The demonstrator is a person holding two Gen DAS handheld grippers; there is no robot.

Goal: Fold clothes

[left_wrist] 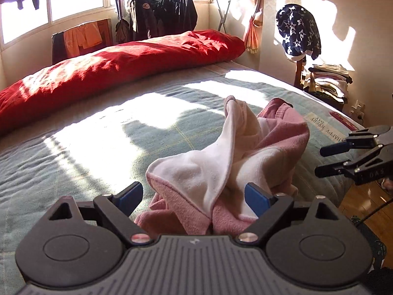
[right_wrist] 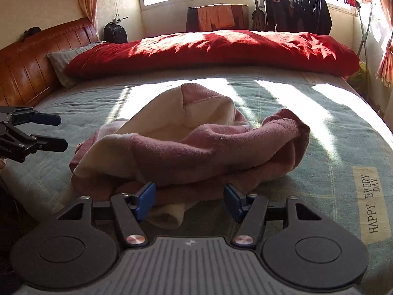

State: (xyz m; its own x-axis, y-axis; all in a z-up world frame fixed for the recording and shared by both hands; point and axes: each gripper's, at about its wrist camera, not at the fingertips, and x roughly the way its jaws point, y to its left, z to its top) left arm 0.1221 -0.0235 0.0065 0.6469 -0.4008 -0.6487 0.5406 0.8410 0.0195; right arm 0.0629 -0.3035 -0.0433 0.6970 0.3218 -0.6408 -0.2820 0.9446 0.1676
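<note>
A crumpled pink and white garment (left_wrist: 194,172) (right_wrist: 196,147) lies in a heap on the green-grey bed cover (left_wrist: 86,162) (right_wrist: 319,142). My left gripper (left_wrist: 194,196) is open, its blue pads standing wide on either side of the heap's near end without pressing on it. My right gripper (right_wrist: 190,198) is open too, with the heap's lower fold lying between its blue pads. Each gripper shows in the other's view, jaws apart beside the heap: the right gripper (left_wrist: 321,161) at the bed's right edge, the left gripper (right_wrist: 62,133) at the left.
A long red duvet (left_wrist: 118,68) (right_wrist: 208,49) lies along the bed's far side. A wooden headboard (right_wrist: 29,61), a clothes rack with dark jackets (left_wrist: 167,12), a chair with a star-patterned garment (left_wrist: 298,32) and a stack of folded clothes (left_wrist: 329,81) surround the bed.
</note>
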